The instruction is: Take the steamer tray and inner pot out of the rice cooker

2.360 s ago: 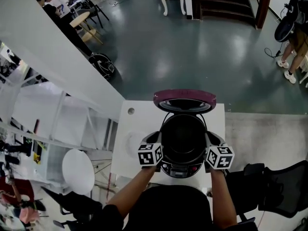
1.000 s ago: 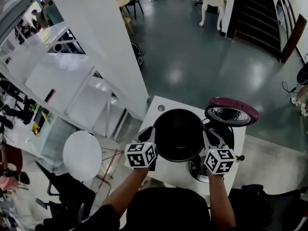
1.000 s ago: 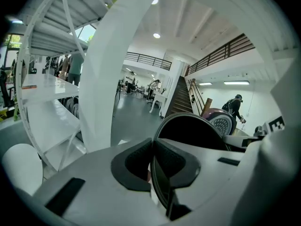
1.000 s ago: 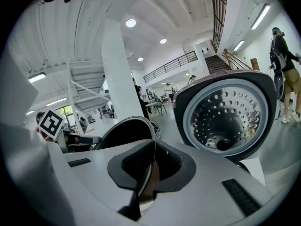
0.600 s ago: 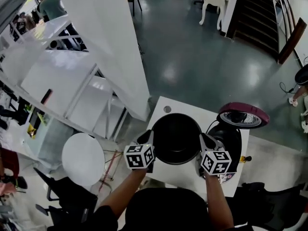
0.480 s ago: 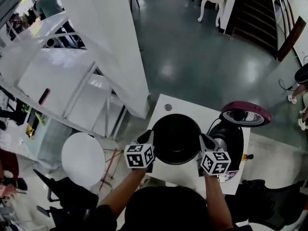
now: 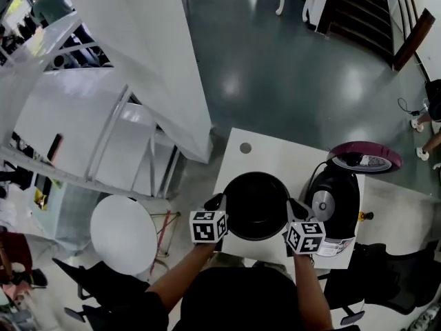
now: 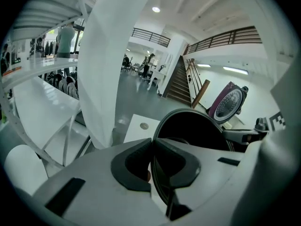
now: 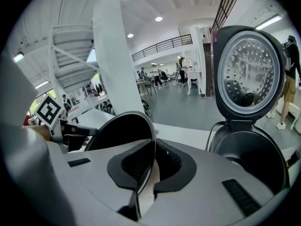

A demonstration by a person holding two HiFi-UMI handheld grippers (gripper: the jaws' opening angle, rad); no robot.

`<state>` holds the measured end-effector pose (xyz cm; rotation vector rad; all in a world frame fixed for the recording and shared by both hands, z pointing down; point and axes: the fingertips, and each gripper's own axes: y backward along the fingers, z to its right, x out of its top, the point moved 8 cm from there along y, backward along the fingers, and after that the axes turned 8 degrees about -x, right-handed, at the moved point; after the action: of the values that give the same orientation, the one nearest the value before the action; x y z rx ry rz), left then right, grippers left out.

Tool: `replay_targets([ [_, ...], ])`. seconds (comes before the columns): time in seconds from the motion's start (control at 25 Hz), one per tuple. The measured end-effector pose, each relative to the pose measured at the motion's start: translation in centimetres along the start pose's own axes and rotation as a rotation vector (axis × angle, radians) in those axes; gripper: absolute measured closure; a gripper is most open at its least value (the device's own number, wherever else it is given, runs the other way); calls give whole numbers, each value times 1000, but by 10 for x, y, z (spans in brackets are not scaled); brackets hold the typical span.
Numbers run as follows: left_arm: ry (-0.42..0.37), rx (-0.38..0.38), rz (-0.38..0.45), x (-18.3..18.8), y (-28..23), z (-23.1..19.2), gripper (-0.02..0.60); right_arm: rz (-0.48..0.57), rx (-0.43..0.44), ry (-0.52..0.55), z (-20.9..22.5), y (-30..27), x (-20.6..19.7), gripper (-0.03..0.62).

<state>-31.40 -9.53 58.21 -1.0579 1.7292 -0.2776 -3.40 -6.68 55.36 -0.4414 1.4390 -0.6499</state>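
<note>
The black inner pot point(image 7: 256, 205) is out of the rice cooker point(image 7: 335, 202) and sits low over the white table point(image 7: 275, 158), just left of the cooker. Whether it rests on the table I cannot tell. My left gripper point(image 7: 222, 204) is shut on the pot's left rim and my right gripper point(image 7: 293, 209) on its right rim. In the left gripper view the thin rim passes between the pads of the left gripper point(image 8: 151, 142), with the pot point(image 8: 193, 128) beyond. In the right gripper view the right gripper point(image 9: 153, 152) pinches the rim of the pot point(image 9: 117, 131). The cooker point(image 9: 251, 152) stands empty with its lid point(image 9: 247, 74) up. I see no steamer tray.
The cooker's maroon-edged lid point(image 7: 364, 156) stands open at the table's back right. A small round hole point(image 7: 245, 147) marks the table's far left. A white stair structure point(image 7: 138, 81) and a round white stool point(image 7: 124, 234) lie to the left, and a black chair point(image 7: 400, 281) to the right.
Both grippers have carried the pot down and away from the cooker's opening, so it now sits lower beside the cooker. The jaws have kept their hold on the rim.
</note>
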Motion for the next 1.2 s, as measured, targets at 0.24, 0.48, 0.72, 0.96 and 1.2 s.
replay_targets([
  [0.24, -5, -4, -69, -15, -24, -17, 557, -69, -44, -8, 0, -24, -24, 577],
  [0.48, 7, -21, -133, -24, -40, -27, 557, -132, -68, -44, 2, -37, -47, 577],
  [0.72, 6, -35, -180, -33, -56, -31, 556, -181, -98, -59, 6, -46, -63, 576],
  [0.96, -3, -34, -213, -39, -68, -35, 555, -220, -115, -35, 8, -56, -74, 576],
  [1.2, -38, -18, -217, -38, -79, -40, 555, -257, -112, -26, 7, -67, -87, 566],
])
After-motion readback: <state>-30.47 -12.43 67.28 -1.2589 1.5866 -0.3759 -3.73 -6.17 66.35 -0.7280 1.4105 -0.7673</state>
